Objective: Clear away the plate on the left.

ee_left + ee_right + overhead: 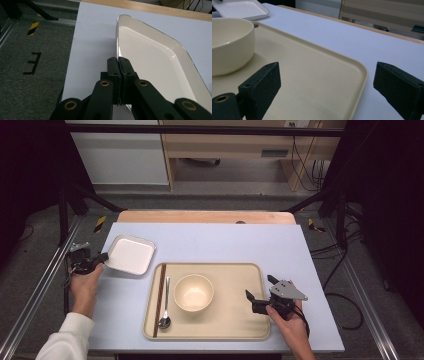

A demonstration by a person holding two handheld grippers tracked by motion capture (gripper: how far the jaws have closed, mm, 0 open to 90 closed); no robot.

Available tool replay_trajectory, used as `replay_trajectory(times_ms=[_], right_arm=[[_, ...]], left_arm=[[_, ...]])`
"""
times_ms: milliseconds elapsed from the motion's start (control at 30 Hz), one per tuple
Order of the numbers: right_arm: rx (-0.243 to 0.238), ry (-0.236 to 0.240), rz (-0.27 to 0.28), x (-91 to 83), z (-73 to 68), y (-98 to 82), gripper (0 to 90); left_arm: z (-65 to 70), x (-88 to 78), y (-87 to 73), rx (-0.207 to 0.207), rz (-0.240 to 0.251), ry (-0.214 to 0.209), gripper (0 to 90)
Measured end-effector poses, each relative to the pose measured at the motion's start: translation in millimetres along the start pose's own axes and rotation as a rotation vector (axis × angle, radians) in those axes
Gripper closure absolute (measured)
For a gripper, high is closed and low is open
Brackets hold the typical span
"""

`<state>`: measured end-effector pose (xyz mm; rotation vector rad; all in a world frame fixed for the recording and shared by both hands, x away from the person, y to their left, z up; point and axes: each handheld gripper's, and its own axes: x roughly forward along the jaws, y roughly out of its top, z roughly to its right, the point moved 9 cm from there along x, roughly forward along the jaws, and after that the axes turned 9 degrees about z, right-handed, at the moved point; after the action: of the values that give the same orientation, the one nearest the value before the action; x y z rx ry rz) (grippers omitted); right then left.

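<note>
Your left gripper [101,258] is clamped on the near left rim of the white plate [131,255], jaws pressed together on the thin edge, as the left gripper view shows with the rim [117,45] running straight up from between the pads. The plate sits on the blue table [280,245] at the far left, just beyond the far left corner of the tray [235,320], and seems to rest flat or nearly so. Your right gripper [260,295] hovers over the right part of the tray with its jaws wide apart and nothing between them; in its own view the tray's rim [362,72] passes between the two pads. The risk now lies in that narrow bite on the plate. You hold it by one edge only, so if you lift it the weight will likely hang off the pads and the plate may pivot or slip out, landing on the table or striking the tray. If you drag it instead, its far corner may catch the tray's raised rim and twist in the grip. On the tray, the bowl [193,292], spoon [165,307] and chopsticks [160,297] stand close together; a plate swung in carelessly could knock the chopsticks or tip the spoon. Keep the plate level, and mind the open right jaws near the tray edge.
</note>
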<state>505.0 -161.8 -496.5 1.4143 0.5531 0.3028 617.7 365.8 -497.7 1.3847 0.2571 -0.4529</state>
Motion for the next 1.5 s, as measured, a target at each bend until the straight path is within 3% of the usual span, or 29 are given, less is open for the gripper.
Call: replay_trajectory(times_ms=[467,700,800,1033,1267,1500], right_arm=[[-0.002,0.001,-0.001,0.2,-0.3,-0.1,8.0],[0.001,-0.005,0.001,0.8,-0.4,0.5,8.1],[-0.001,-0.003,0.003,1.0,-1.4,1.3,8.1],[0.002,-0.010,0.009,-0.1,-0.1,3.4,8.3],[0.003,-0.027,0.018,-1.6,-0.8,11.0,8.6],[-0.003,-0.014,0.051,-2.5,-7.5,26.4,8.5]], left_arm=[[5.5,-6.4,6.0,-0.006,0.025,-0.020,88.7],[23.4,-15.4,18.8,-0.019,0.072,-0.072,88.7],[35.3,-19.0,25.2,-0.025,0.081,-0.092,88.7],[69.9,-24.1,41.1,0.008,0.120,-0.165,88.7],[110.1,-27.2,44.1,0.029,0.125,-0.244,88.7],[150.6,-29.2,42.8,0.044,0.125,-0.318,88.6]])
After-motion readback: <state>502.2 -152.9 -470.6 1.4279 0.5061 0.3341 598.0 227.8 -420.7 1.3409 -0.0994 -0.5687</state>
